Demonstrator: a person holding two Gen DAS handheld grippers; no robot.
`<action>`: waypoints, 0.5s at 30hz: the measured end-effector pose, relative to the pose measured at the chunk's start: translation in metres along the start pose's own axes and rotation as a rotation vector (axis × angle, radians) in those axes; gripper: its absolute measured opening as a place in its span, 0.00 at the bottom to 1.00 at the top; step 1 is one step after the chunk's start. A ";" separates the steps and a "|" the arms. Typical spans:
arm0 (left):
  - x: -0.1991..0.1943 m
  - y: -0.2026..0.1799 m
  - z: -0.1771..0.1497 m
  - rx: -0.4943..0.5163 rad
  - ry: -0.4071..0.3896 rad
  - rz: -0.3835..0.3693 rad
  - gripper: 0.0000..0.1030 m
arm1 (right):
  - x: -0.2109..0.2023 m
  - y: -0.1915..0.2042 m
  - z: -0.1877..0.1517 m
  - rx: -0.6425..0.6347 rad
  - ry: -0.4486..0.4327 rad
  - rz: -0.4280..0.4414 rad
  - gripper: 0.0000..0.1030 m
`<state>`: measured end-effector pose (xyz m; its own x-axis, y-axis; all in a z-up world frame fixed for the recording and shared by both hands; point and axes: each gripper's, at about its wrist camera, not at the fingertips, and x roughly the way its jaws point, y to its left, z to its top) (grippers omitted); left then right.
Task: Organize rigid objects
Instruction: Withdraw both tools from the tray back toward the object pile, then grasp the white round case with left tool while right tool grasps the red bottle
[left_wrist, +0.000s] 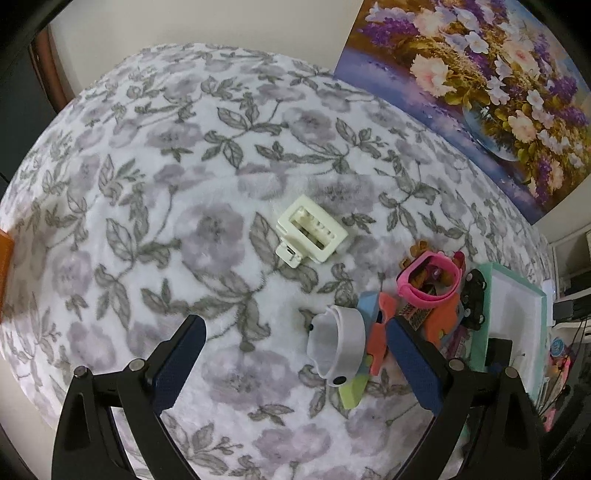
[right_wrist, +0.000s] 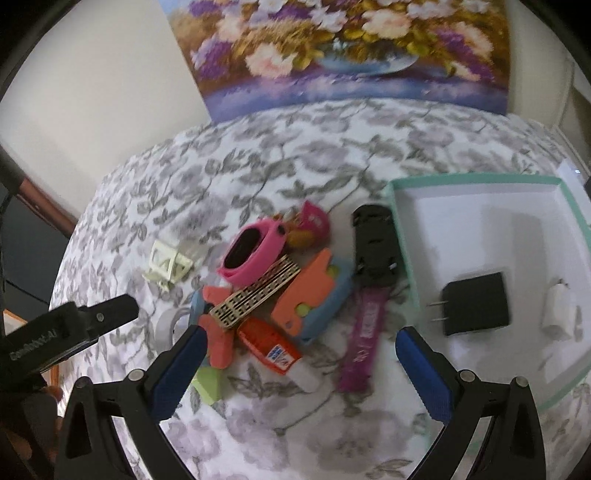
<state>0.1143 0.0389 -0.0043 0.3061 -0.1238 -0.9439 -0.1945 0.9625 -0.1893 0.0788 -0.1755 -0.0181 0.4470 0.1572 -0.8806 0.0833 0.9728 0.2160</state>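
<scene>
Tabletop (right_wrist: 295, 147) under a floral cloth carries the work. Mint-rimmed box (right_wrist: 476, 180), right, already holds a black plug adapter (right_wrist: 476, 308) and a small white item (right_wrist: 559, 308). Pile of toys (right_wrist: 273, 280), left of the box, remains unsorted; a cream clip (left_wrist: 312, 233) lies apart, farther out. Left claw (left_wrist: 295, 354) and right claw (right_wrist: 299, 363) hover with fingers apart, empty.

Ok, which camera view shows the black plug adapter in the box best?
The right wrist view: the black plug adapter lies in plain sight on the floor of the mint-rimmed box, prongs pointing left. The left wrist view shows only the box's edge; the adapter cannot be made out there.
</scene>
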 end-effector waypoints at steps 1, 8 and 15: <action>0.001 0.000 0.000 0.000 0.006 -0.005 0.95 | 0.002 0.002 -0.001 -0.005 0.006 0.001 1.00; 0.012 -0.011 -0.005 0.030 0.047 -0.014 0.86 | 0.018 0.010 -0.011 -0.039 0.049 -0.009 0.99; 0.025 -0.024 -0.013 0.074 0.094 -0.037 0.60 | 0.025 0.011 -0.015 -0.046 0.073 0.011 0.86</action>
<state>0.1147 0.0101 -0.0266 0.2224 -0.1782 -0.9585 -0.1140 0.9717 -0.2071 0.0779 -0.1587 -0.0445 0.3814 0.1780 -0.9071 0.0366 0.9776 0.2072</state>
